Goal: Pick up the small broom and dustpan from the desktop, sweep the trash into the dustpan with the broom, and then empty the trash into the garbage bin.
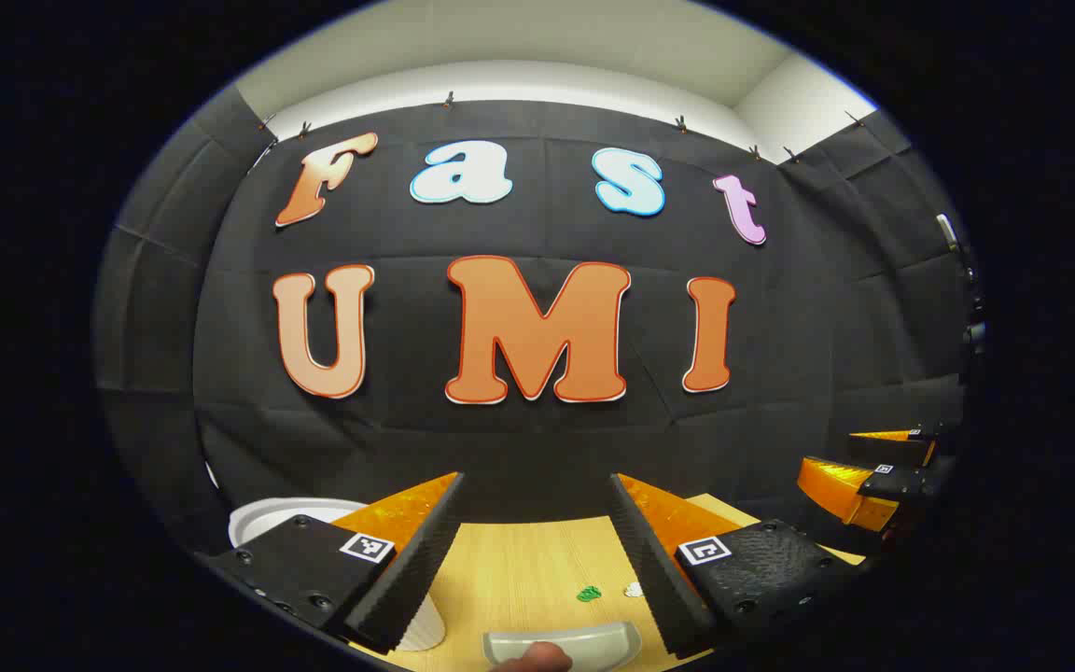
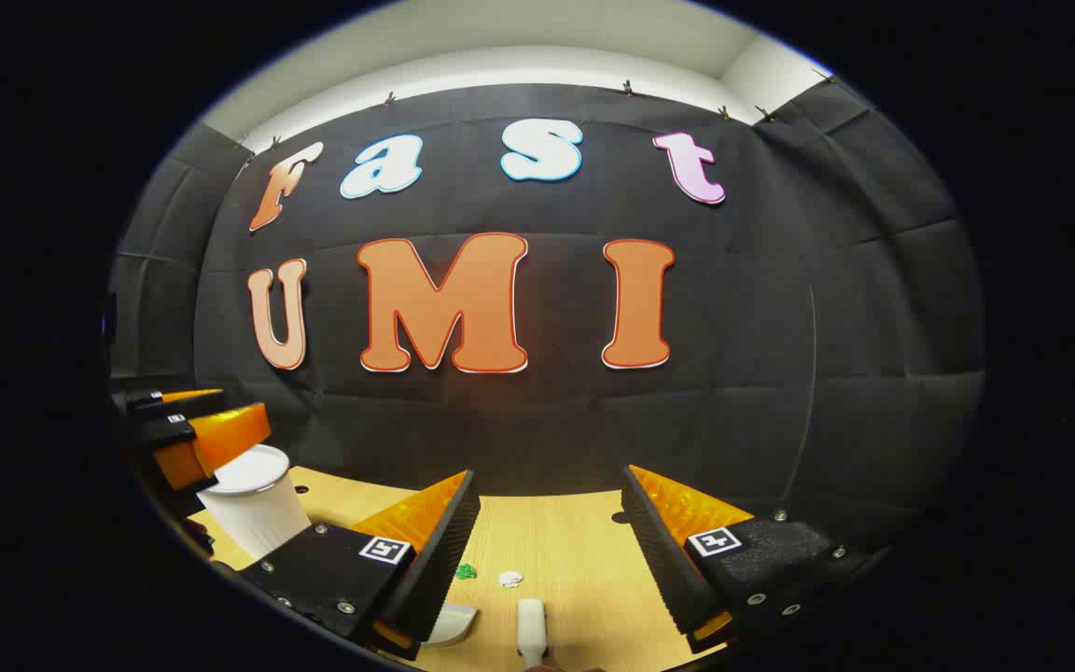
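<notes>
The grey plastic dustpan [image 1: 564, 644], a shallow curved scoop, lies on the pale wood-grain desk [image 1: 519, 560] just ahead of my left gripper [image 1: 537, 560], whose ribbed black fingers stand spread and empty. Beyond it sit a crumpled green scrap [image 1: 589, 593] and a white scrap [image 1: 633, 589]. The ribbed white garbage bin [image 2: 253, 509] stands at the left. My right gripper [image 2: 551, 560] gapes empty over the broom's white handle [image 2: 531, 630].
</notes>
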